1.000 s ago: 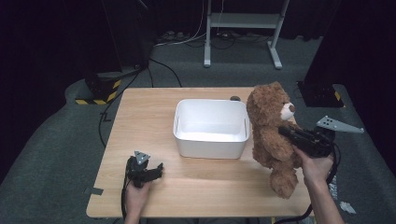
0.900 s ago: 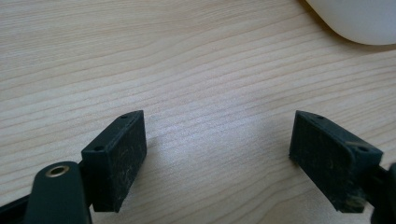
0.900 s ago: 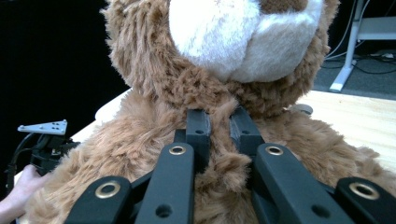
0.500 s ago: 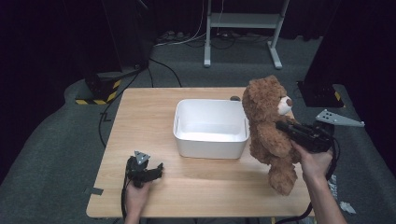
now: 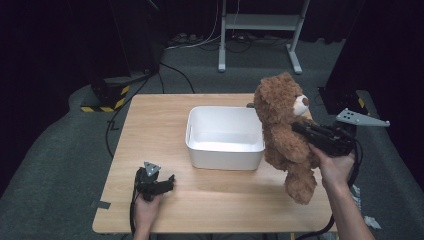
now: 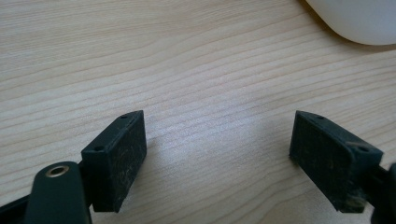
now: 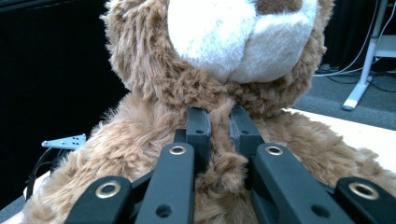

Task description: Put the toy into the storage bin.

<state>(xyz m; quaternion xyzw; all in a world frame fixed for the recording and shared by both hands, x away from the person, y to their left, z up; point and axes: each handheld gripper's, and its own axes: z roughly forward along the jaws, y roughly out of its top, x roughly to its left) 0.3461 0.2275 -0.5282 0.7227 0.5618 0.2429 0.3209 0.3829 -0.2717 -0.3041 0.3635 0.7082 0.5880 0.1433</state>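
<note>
I have the wooden table [image 5: 220, 200] in front of me, pale with a straight grain, and nearly everything of interest sits on its right half. The biggest thing on it is the white tub [image 5: 225, 135], a rounded rectangular bin standing open near the middle.

Just right of the tub hangs the teddy bear [image 5: 285, 135], and that is what I am working with. It is a shaggy, mid-brown plush with a white muzzle and a brown nose, head up and legs dangling, one foot low near the table's right front part. Its back is toward the tub's right wall, its face turned toward my right hand. In the right gripper view the fur [image 7: 140, 154] looks long and tufted, darker in the folds under the chin.

My right gripper [image 5: 300, 128] has the bear by the chest just below the muzzle: the two black jaws are pinched close together with a wad of fur squeezed between them, so the grip is firm.

My left gripper [image 5: 170, 181] lies low at the table's front left, well apart from the tub. Its jaws stand wide apart with only bare wood between them, holding nothing; a corner of the tub [image 6: 355, 21] shows beyond.
</note>
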